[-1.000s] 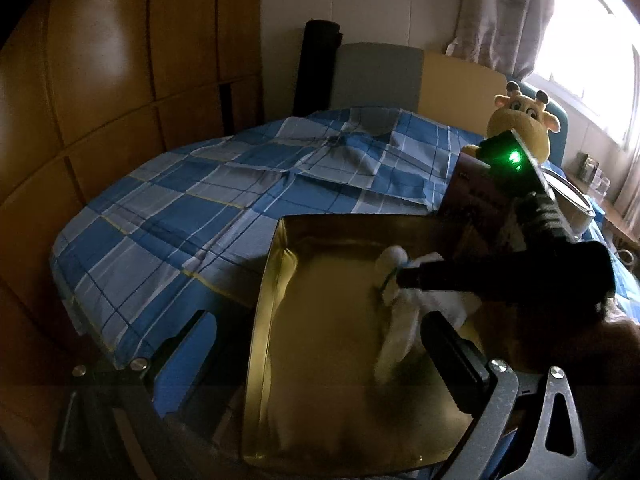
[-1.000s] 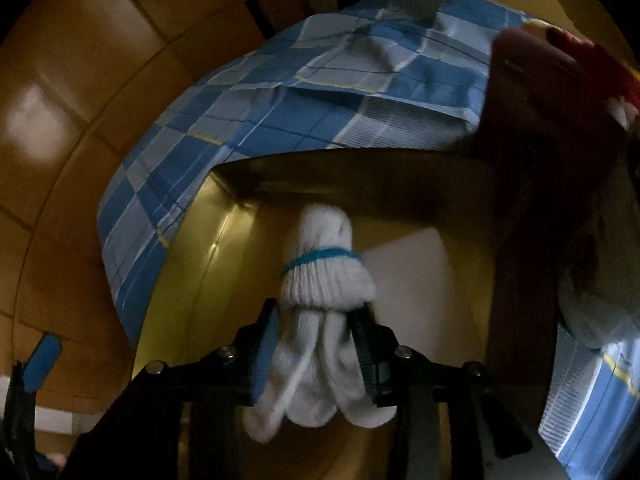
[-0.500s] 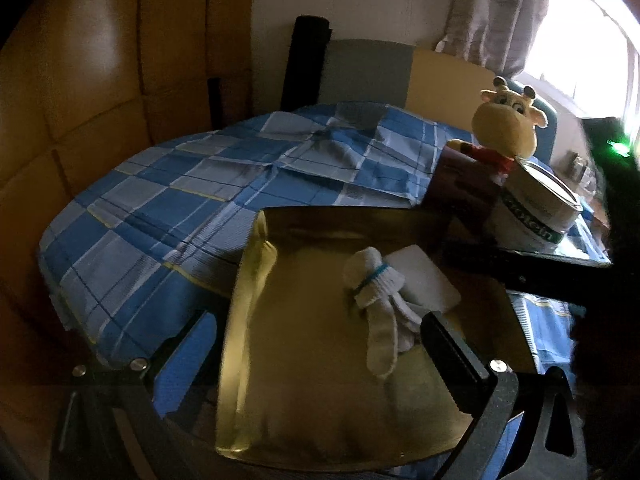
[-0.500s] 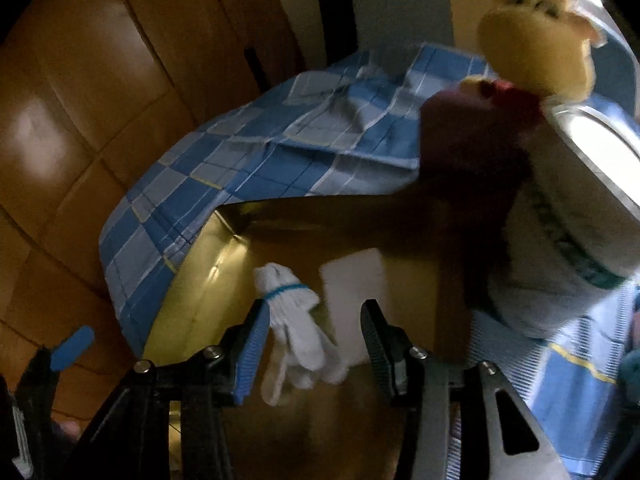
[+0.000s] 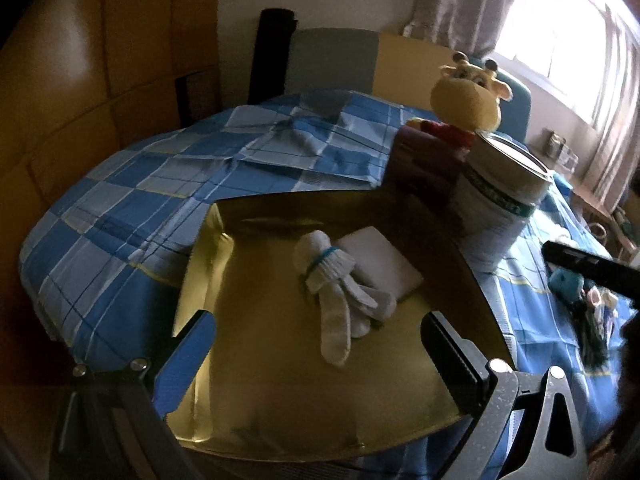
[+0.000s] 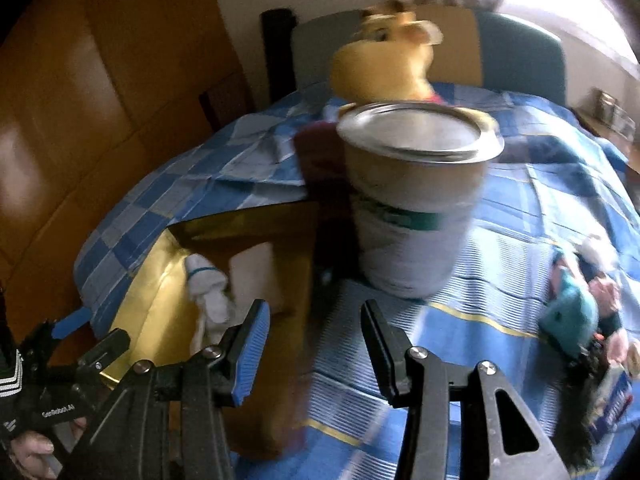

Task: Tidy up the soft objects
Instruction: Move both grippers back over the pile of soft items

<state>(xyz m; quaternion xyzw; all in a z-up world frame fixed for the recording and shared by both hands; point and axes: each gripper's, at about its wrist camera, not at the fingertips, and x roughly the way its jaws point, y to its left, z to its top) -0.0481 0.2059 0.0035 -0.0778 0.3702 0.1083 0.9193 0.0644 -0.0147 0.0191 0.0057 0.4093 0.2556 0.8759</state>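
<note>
A rolled white sock bundle with a blue band lies in a gold box on the bed, partly over a folded white cloth. My left gripper is open and empty, low over the box's near end. My right gripper is open and empty, right of the box, over the blue checked bedspread. The sock bundle and the box show at its left. A small teal plush with dark hair lies on the bedspread at the right; it also shows in the left wrist view.
A large white tin with a silver lid stands right of the box, beside a dark red box. A yellow giraffe plush sits behind them. Wooden panels run along the left. A window is at the back right.
My right gripper let go of the sock bundle in the gold box, opened, and drew back and swung right toward the tin. My left gripper shifted slightly.
</note>
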